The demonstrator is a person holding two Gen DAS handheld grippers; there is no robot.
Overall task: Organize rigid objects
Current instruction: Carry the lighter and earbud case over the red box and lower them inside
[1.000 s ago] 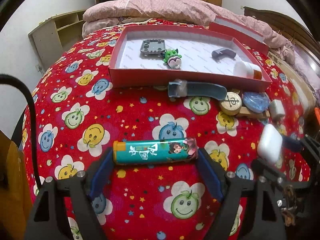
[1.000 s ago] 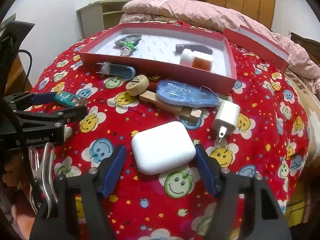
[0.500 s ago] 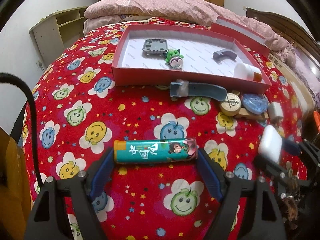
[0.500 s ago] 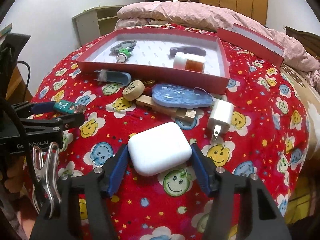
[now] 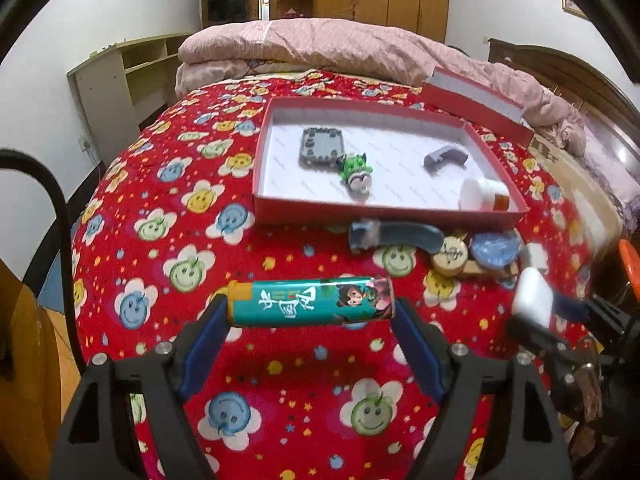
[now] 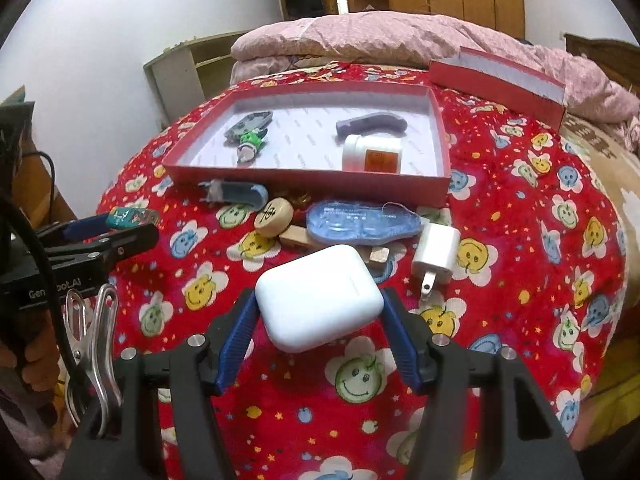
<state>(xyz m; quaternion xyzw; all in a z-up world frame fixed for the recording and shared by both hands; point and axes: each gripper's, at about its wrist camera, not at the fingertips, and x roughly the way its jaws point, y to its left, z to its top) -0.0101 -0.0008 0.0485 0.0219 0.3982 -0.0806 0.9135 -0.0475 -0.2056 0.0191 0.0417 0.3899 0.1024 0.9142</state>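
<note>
Both grippers have lifted their loads off the bedspread since a second ago, and the tray now sits farther away in each view. Left gripper clenches the teal tube endwise between its blue pads, held crosswise above the cloth. Right gripper, whose jaws have just been closing, grips the white case, tilted, between its pads. Inside the tray lie a grey plate, a green toy, a grey clip and a white jar. Just before the tray's near wall rest a blue clip, a wooden disc, a blue blister and a charger.
</note>
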